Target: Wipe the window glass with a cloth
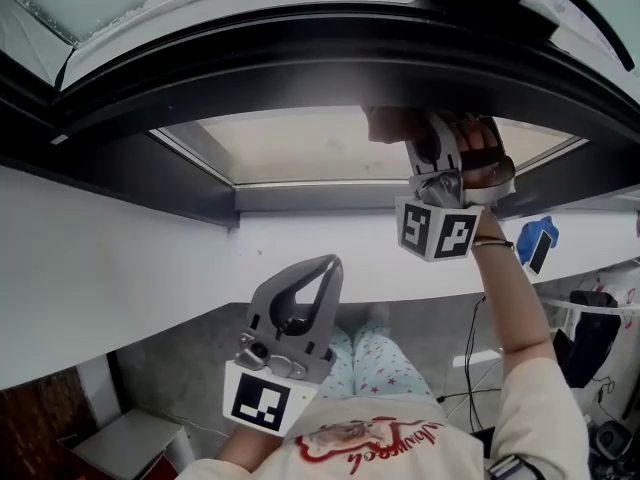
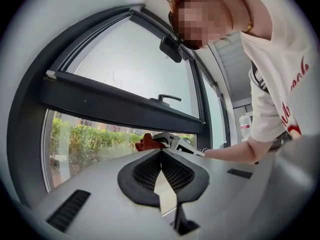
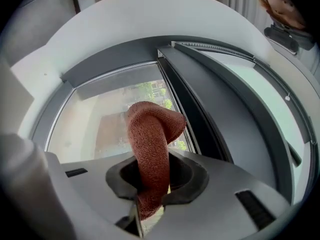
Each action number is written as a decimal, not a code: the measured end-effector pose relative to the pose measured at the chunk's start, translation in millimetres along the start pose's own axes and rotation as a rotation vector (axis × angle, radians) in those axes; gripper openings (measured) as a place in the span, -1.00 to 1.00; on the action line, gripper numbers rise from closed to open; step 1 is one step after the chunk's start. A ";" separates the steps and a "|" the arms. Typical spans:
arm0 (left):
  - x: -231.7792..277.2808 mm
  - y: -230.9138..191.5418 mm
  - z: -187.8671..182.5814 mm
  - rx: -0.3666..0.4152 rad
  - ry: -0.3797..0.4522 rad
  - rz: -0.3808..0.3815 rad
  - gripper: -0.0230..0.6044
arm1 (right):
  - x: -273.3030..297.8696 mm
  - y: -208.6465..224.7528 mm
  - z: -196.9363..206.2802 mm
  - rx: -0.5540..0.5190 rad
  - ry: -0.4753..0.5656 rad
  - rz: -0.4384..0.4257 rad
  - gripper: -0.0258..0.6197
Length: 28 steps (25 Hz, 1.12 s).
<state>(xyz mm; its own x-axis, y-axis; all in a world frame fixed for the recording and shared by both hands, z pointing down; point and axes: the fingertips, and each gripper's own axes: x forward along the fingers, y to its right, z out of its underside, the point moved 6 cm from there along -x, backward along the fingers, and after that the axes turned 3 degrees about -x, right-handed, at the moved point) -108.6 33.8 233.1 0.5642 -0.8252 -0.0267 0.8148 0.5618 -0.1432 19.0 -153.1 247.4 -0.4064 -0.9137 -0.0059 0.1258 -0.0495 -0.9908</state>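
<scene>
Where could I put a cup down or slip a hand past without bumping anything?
The white ledge is bare left of the left hand-held gripper, below the dark window frame. The glass is clear to the left of the cloth. The right side is crowded: the right hand-held gripper holds the cloth at the glass, with the arm below.

We find daylight the one strong source: it comes through the window glass [image 1: 300, 143] and washes it pale at 12 o'clock in the head view. The window frame [image 1: 300, 43] above it falls almost to black. Both gripper views bow hard at their rims, each inside a dark vignette. In the left gripper view the hedge [image 2: 85, 139] at 9 o'clock glows overexposed. In the right gripper view the cloth [image 3: 150, 149] shows a crisp weave, lit from behind.
</scene>
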 end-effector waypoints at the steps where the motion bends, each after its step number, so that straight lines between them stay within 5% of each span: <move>1: 2.0 -1.2 0.6 -0.002 0.005 -0.009 -0.86 | 1.4 -0.7 1.6 0.009 0.012 0.011 -0.66; 11: 18.4 12.6 30.4 -0.055 -0.049 -0.012 -0.86 | 5.3 -52.8 11.4 0.047 0.098 0.023 -0.67; 28: 16.2 8.0 55.6 -0.078 -0.101 -0.053 -0.86 | 4.8 -164.5 27.9 0.048 0.083 -0.187 -0.67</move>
<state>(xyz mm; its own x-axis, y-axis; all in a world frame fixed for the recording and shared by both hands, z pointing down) -85.6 28.2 286.5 0.5341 -0.8414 0.0821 0.8333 0.5077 -0.2186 21.6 -160.7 414.1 -0.4996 -0.8505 0.1644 0.0830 -0.2359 -0.9682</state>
